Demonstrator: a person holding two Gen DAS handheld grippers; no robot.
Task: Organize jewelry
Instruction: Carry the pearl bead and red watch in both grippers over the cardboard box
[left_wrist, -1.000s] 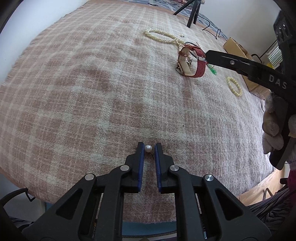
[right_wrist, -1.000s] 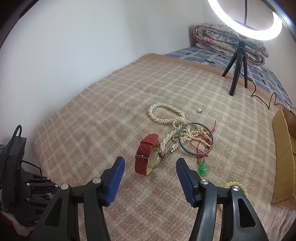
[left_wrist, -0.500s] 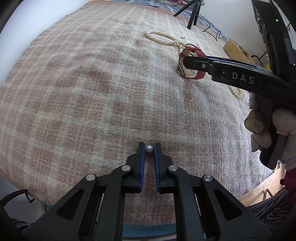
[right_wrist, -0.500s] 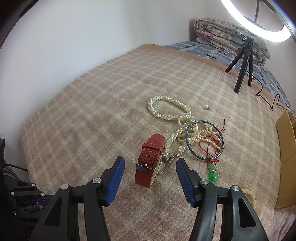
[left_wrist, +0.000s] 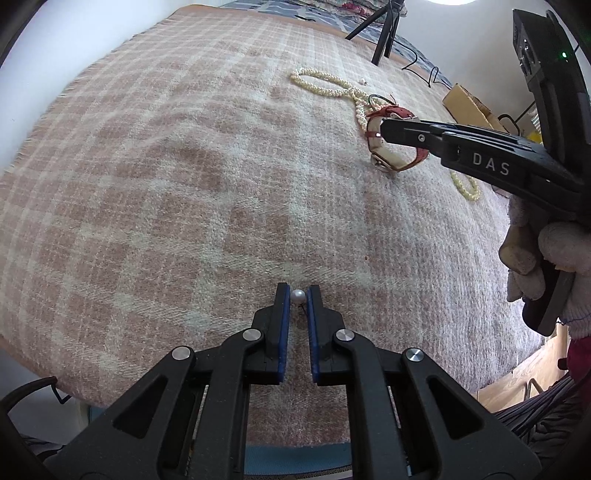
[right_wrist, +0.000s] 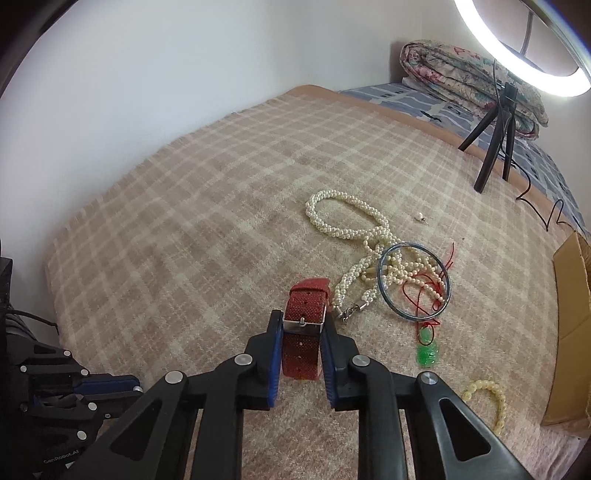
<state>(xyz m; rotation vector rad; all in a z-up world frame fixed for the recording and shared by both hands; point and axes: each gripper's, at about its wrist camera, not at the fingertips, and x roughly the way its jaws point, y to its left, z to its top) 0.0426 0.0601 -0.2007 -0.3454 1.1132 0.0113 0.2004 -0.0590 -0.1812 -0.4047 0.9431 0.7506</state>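
Note:
On the plaid blanket (right_wrist: 184, 221) stands a red-strapped watch (right_wrist: 308, 291) on its edge. My right gripper (right_wrist: 302, 320) has its jaws closing around the strap at the buckle, and both blue pads touch it. In the left wrist view, the right gripper's tip (left_wrist: 384, 129) sits at the watch (left_wrist: 397, 164), held by a gloved hand (left_wrist: 535, 254). My left gripper (left_wrist: 297, 290) is shut on a small pearl earring (left_wrist: 297, 296) just above the blanket near its front edge.
Beyond the watch lie a twisted pearl necklace (right_wrist: 347, 221), a blue bangle (right_wrist: 415, 284), a green pendant (right_wrist: 426, 350) on red cord, a yellow bead bracelet (right_wrist: 491, 398) and a second pearl earring (right_wrist: 420, 217). A cardboard box (right_wrist: 570, 332) and a ring-light tripod (right_wrist: 495, 147) stand right.
My right gripper moved forward over the red watch and its wide jaws came in onto the strap. The left gripper kept still with the pearl earring.

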